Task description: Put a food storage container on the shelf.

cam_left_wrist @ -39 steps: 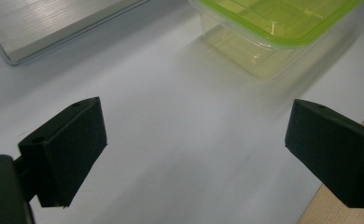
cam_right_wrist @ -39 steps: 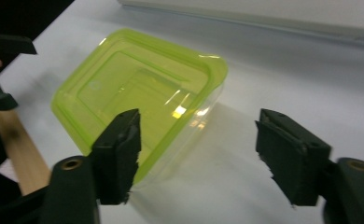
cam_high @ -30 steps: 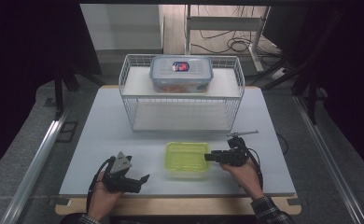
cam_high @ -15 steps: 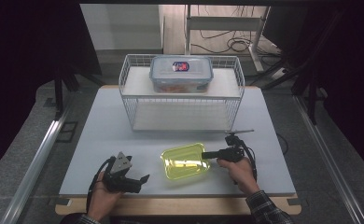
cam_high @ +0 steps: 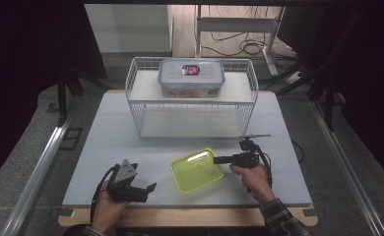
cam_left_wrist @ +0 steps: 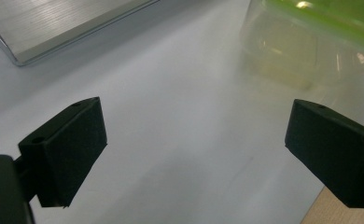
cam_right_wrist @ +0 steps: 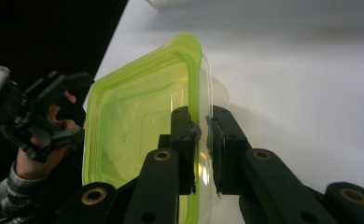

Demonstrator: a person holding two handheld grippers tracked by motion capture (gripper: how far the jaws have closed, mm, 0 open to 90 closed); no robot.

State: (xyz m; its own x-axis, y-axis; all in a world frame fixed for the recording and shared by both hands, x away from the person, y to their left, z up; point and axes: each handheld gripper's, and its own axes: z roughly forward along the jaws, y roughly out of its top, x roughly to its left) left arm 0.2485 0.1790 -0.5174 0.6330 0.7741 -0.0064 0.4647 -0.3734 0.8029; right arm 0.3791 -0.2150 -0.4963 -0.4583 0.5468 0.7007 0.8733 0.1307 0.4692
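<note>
So the thing in play is a small yellow-green plastic container, see-through, roughly square with rounded corners and a brighter lime rim running round the top. It sits open, no lid on it, near the front middle of the white table, tipped a bit with its right edge raised. The right gripper has that right edge: in the right gripper view the two black jaws are pinched on the thin wall of the container, one pad inside and one outside, and they've just been closing down onto it. You can see straight through the plastic to the table under it, and there's a faint square moulded into the floor of the tub. The left gripper rests low at the front left of the table, well apart from the container, pointing towards it; in the left gripper view its jaws stand spread wide with nothing between them, and the cloudy underside of the tub shows ahead at the upper right. Further back is a white wire basket rack with a clear lidded food box sitting on top.
</note>
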